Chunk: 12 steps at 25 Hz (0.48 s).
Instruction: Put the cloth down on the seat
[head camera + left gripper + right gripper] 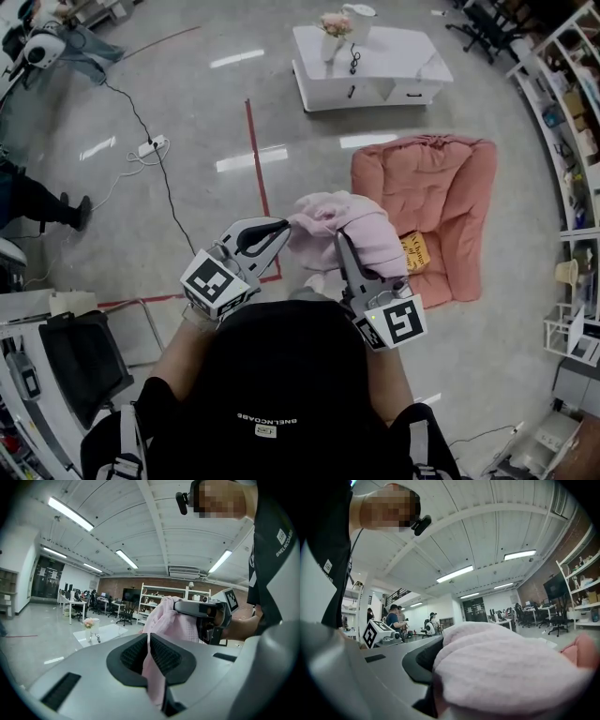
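I hold a pale pink cloth [342,230] up in the air with both grippers, just left of the pink floor seat [441,187]. My left gripper [281,228] is shut on a thin edge of the cloth [166,620], which runs down between its dark pads [164,657]. My right gripper [342,242] is shut on a thick bunch of the cloth [501,667], which drapes over and hides its jaws. A yellow printed item [415,250] lies on the seat's front part. In the right gripper view, a bit of the seat [582,651] shows at the far right.
A low white table [403,56] with a flower vase [334,33] stands beyond the seat. A red tape line [257,169], a power strip [152,146] and its cable lie on the floor to the left. Shelves [567,103] line the right side. A person's leg [42,202] is at far left.
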{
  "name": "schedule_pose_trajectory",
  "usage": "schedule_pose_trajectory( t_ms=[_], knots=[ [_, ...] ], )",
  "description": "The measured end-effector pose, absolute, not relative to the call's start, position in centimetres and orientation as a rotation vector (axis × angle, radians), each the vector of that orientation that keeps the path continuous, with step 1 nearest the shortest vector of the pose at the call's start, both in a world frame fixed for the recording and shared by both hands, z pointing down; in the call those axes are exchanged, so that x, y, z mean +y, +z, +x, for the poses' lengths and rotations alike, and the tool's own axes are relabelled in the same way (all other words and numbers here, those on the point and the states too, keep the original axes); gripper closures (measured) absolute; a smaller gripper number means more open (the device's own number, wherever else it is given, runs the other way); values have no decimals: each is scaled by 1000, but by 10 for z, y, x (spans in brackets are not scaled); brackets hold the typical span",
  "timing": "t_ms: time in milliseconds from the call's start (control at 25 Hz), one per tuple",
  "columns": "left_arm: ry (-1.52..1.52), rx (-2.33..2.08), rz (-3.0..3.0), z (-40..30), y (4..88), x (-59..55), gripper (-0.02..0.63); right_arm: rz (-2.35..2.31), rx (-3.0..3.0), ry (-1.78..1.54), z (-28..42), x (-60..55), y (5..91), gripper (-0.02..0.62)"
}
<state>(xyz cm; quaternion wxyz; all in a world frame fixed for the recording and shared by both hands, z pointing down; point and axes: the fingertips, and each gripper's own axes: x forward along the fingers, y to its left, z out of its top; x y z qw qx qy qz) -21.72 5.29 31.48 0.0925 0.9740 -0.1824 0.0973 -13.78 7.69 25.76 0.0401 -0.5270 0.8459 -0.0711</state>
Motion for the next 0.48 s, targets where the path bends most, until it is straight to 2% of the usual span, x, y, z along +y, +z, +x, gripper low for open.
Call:
schedule_pose_trajectory(
  t_ms=[480],
  knots=[
    [350, -429, 2929, -102, 313, 57, 591, -1720, 2438, -195, 2, 93, 247, 503]
  ],
)
